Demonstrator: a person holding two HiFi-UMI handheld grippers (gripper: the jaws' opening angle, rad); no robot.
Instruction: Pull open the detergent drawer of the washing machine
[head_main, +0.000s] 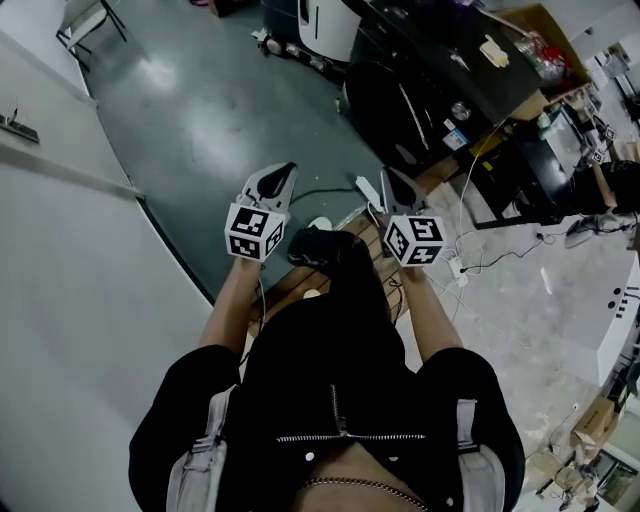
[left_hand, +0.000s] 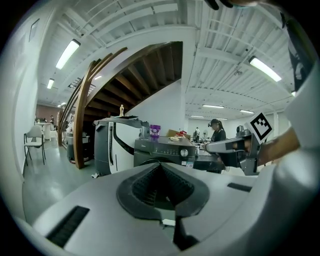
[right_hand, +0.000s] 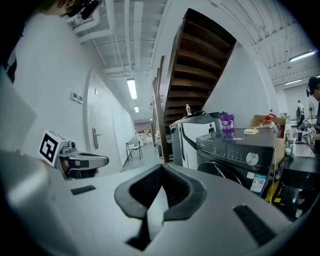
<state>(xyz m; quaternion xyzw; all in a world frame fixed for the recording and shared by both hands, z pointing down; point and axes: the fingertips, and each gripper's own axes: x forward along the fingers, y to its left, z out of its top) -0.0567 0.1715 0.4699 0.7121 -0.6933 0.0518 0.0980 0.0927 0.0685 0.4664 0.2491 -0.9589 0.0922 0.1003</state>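
Note:
The dark grey washing machine (left_hand: 162, 152) stands some way ahead, with a round knob (left_hand: 184, 152) on its control panel. It also shows at the right of the right gripper view, washing machine (right_hand: 240, 157). I cannot make out the detergent drawer apart from the panel. My left gripper (head_main: 287, 171) and right gripper (head_main: 387, 176) are held side by side at waist height, both far from the machine. The left gripper (left_hand: 161, 165) has its jaws together with nothing between them. The right gripper (right_hand: 161, 167) looks the same, jaws meeting at the tip and empty.
A white appliance (left_hand: 111, 145) stands left of the washer beneath a wooden staircase (left_hand: 95, 100). A purple bottle (left_hand: 155, 131) and small items sit on the washer's top. A person (left_hand: 218, 134) stands behind it. Cables (head_main: 470, 262) lie on the floor; a white wall (head_main: 70, 290) runs at left.

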